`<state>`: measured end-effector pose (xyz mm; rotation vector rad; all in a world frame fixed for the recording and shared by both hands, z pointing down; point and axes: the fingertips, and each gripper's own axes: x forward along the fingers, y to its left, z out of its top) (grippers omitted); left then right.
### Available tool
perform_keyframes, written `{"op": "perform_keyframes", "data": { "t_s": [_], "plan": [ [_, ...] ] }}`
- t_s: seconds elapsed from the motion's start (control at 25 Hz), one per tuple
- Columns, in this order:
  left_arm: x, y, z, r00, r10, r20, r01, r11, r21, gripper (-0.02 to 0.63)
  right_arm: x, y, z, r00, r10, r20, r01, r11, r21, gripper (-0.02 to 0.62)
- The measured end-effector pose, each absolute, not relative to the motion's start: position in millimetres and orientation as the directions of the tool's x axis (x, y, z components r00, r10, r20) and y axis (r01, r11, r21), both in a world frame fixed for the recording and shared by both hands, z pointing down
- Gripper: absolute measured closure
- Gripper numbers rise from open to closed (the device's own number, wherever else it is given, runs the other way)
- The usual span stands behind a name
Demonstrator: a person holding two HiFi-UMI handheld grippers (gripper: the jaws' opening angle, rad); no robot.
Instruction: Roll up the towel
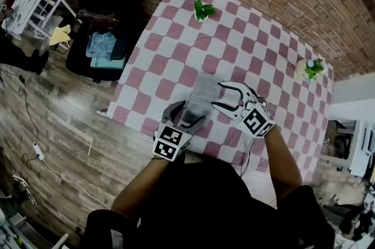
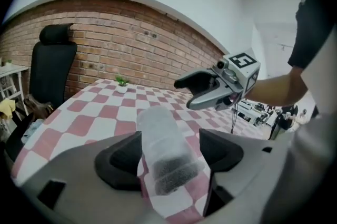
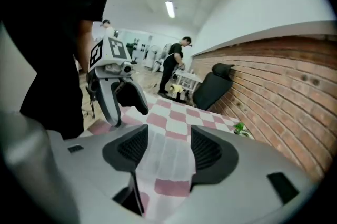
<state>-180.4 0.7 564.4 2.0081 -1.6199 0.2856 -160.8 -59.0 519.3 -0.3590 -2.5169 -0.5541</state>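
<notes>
Altogether one towel (image 1: pixel 202 94), two claws (image 1: pixel 188 113) (image 1: pixel 217 95).

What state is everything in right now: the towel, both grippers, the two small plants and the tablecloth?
Left gripper: open, jaws apart around one end of the roll.
Right gripper: open, holding nothing.
Towel: rolled into a tube.
Far plant: upright on the table.
Right-hand plant: upright near the table's corner.
Tablecloth: spread flat.

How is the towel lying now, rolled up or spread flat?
Rolled up: the towel forms a cylinder, its layered end visible in the left gripper view.
</notes>
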Motion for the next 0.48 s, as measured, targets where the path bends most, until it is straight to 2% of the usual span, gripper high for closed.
{"op": "perform_keyframes", "data": {
  "t_s": [0.2, 0.36, 0.48],
  "plan": [
    [-205.1, -9.1, 524.5, 0.231, -0.892, 0.388, -0.968, -0.172, 0.181, 0.3, -128.3, -54.5, 482.9, -0.927, -0.009, 0.375, 0.074, 0.975, 0.208, 0.369],
    [-210.8, -18.2, 489.0, 0.284, -0.935, 0.213, -0.944, -0.234, 0.232, 0.36, -104.2, -56.8, 453.2, -0.955, -0.17, 0.241, -0.136, 0.979, 0.15, 0.459],
    [-208.1, -24.3, 469.4, 0.287, -0.947, 0.144, -0.939, -0.248, 0.24, 0.417, -78.4, -71.5, 432.6, -0.933, -0.33, 0.146, -0.324, 0.944, 0.065, 0.528]
  ]
}}
